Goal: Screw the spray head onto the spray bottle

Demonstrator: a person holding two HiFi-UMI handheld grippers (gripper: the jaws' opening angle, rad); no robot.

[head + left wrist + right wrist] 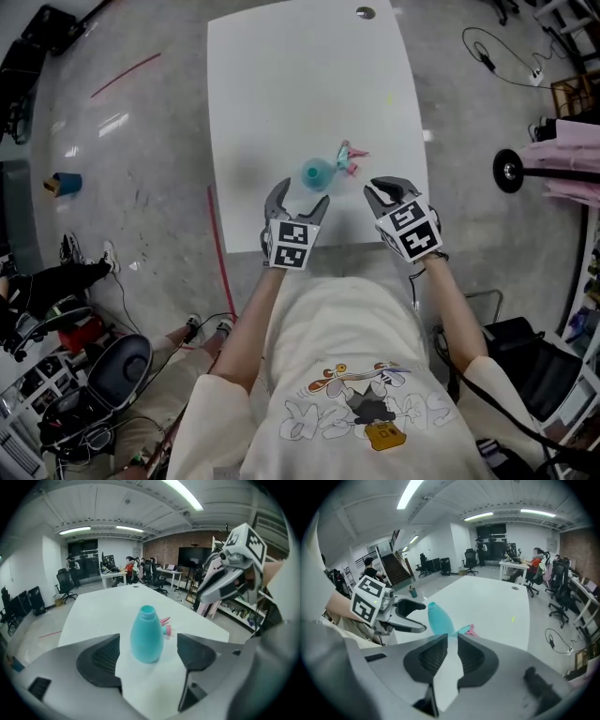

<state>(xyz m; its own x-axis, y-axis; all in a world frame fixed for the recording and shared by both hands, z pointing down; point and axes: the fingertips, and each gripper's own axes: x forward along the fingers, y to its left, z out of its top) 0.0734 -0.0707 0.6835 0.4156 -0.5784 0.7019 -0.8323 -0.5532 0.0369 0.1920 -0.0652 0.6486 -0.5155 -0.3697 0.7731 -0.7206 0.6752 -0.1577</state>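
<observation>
Hardly begun, judging by the layout. No screwing done yet, no part lifted. Standing upright on the white counter (pixel 281 84), toward the near edge: a teal bottle (pixel 317 173), neck bare and open at the top. Lying on its side just behind and to the right of that bottle: the pink-and-teal spray head (pixel 352 157), unattached. Hard to tell from any view whether touching the bottle's base or only just beside it.

Left tool (pixel 302 195): spread wide and pointed down at the bottle. In the left gripper view, bottle framed between the two jaws but a little beyond the pads, pressed by neither. Holding nothing.

Right tool (pixel 380 190): all but closed, only a thin slit between the pads and nothing in that slit. Hovering to the right of the bottle, near the spray head, touching neither.

Left to do, then, nearly everything:
- closing the left tool on the bottle to steady it
- picking up the spray head with the right tool, likely after opening those jaws
- bringing the head upright over the open neck
- seating the collar on the thread and turning until tight

No way yet to judge how well the collar will sit, with both parts apart on the counter.
</observation>
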